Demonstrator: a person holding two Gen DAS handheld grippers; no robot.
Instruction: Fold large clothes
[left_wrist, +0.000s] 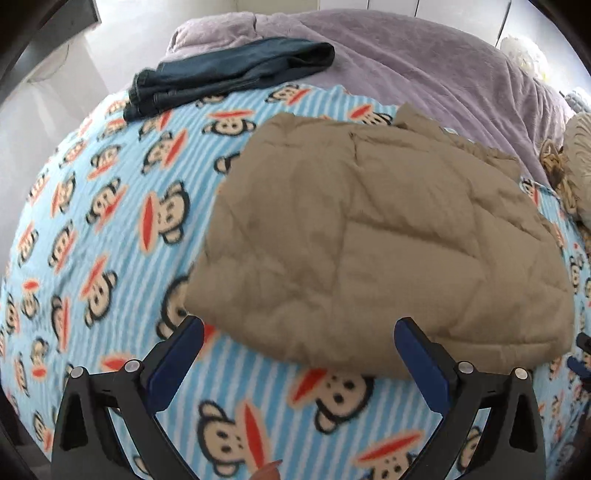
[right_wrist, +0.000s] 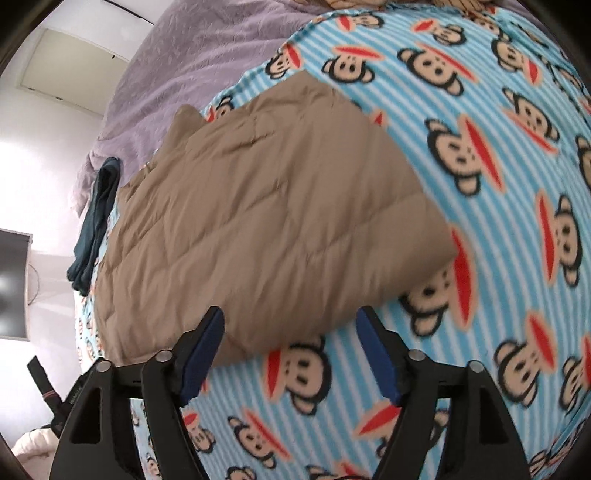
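Observation:
A tan quilted jacket (left_wrist: 369, 236) lies folded into a flat bundle on the blue striped monkey-print blanket (left_wrist: 92, 229). It also shows in the right wrist view (right_wrist: 258, 221). My left gripper (left_wrist: 299, 328) is open and empty, hovering just over the bundle's near edge. My right gripper (right_wrist: 290, 317) is open and empty, at the bundle's near edge from another side. A folded pair of dark blue jeans (left_wrist: 229, 74) lies at the far left of the bed; it also shows in the right wrist view (right_wrist: 94, 221).
A lilac bedspread (left_wrist: 424, 55) covers the far part of the bed. A cream knitted item (left_wrist: 576, 158) lies at the right edge. The bed's left edge drops to a white floor (left_wrist: 37, 110). A dark screen (right_wrist: 13, 284) hangs on the wall.

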